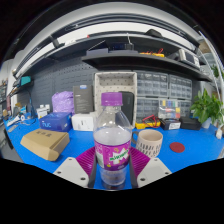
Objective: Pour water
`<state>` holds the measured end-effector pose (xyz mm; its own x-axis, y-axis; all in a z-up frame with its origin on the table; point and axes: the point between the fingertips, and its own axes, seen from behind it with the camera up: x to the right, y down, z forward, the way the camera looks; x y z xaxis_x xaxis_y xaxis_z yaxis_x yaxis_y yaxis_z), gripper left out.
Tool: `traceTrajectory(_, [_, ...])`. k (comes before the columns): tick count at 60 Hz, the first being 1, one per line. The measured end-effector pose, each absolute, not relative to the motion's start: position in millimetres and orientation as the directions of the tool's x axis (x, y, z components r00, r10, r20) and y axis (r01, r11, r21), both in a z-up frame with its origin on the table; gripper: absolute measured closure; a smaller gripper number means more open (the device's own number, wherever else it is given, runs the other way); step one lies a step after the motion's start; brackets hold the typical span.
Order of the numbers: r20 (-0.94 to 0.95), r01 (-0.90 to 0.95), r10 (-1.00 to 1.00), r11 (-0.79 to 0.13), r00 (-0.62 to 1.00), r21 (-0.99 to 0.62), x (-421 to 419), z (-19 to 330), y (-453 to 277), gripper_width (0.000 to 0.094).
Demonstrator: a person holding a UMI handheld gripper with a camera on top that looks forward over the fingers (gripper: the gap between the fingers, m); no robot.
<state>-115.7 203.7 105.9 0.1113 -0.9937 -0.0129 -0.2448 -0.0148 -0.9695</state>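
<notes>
A clear plastic water bottle [112, 138] with a purple cap and a purple label stands upright between my fingers. Both magenta pads [85, 160] press against its sides at label height, so my gripper [112, 165] is shut on it. The bottle's base is below what I can see, so whether it rests on the blue table [60, 160] cannot be told. A short ribbed white cup [150, 142] stands on the table just to the right of the bottle and a little beyond the fingers.
A tan cardboard box [45, 144] lies to the left. Behind it are a blue box [56, 121], a white box [86, 121] and a white crate [115, 84]. A small dark red disc [177, 147] and a potted plant [209, 106] are to the right.
</notes>
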Motion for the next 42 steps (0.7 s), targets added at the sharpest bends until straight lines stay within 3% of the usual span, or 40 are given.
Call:
traceTrajectory(8, [-0.029,-0.191,-0.993,0.007,0.114,-0.981,-113.5,107.6,200.2,0.0463])
traceTrajectory(9, [-0.03,-0.185,-0.993,0.008,0.113,-0.983,-113.9,107.8,201.5,0.051])
traceTrajectory(15, [-0.022,-0.161,-0.992,0.002,0.124,-0.987,-112.8,108.3,202.7,0.0566])
traceTrajectory(27, [-0.044,-0.199,-0.994,0.023,0.099,-0.98,-110.4,106.7,201.6,0.0567])
traceTrajectory(36, [-0.205,-0.269,-0.974,0.173,0.097,-0.948,-84.4,106.8,214.6,0.0569])
traceTrajectory(42, [-0.382,-0.327,-0.922,0.343,0.062,-0.88,-55.8,108.5,231.5,0.0568])
